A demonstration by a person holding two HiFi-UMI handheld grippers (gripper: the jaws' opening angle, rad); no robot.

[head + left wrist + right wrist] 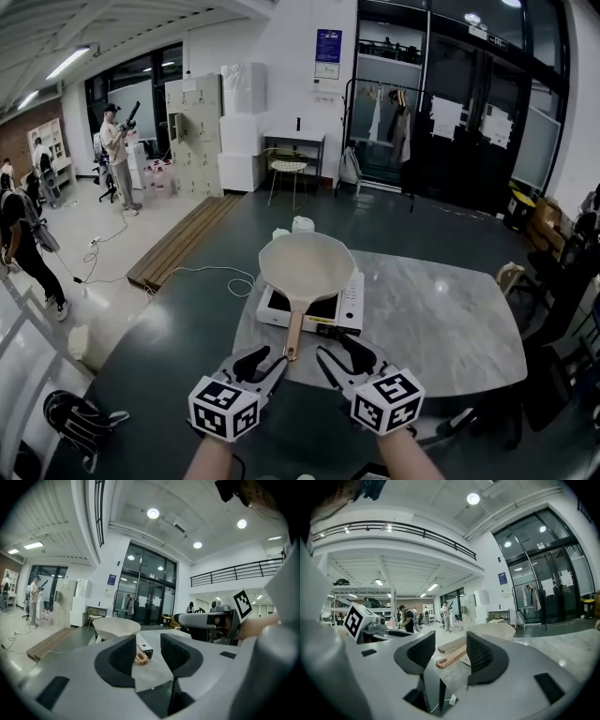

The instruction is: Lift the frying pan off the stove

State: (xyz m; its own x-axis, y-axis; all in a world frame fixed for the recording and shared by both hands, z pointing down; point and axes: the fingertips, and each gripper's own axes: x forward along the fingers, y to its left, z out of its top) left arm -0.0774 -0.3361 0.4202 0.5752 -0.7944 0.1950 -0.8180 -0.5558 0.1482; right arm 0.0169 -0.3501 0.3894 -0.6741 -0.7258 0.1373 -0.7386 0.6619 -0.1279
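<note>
A cream frying pan (307,265) sits on a white portable stove (349,305) on a grey marble table (441,319). Its copper-coloured handle (294,330) points toward me. My left gripper (265,361) and right gripper (342,356) hover side by side at the table's front edge, with the handle's tip between the two. In the left gripper view the open left gripper (149,651) frames the handle end (142,658), which lies ahead of the jaws. In the right gripper view the right gripper (451,651) is open too, the handle (452,658) lying beyond its jaws, untouched.
Two white cups (302,224) stand past the stove at the table's far edge. A wooden platform (183,239) and a cable lie on the floor to the left. A person (117,155) stands far left; a chair (287,169) is at the back wall.
</note>
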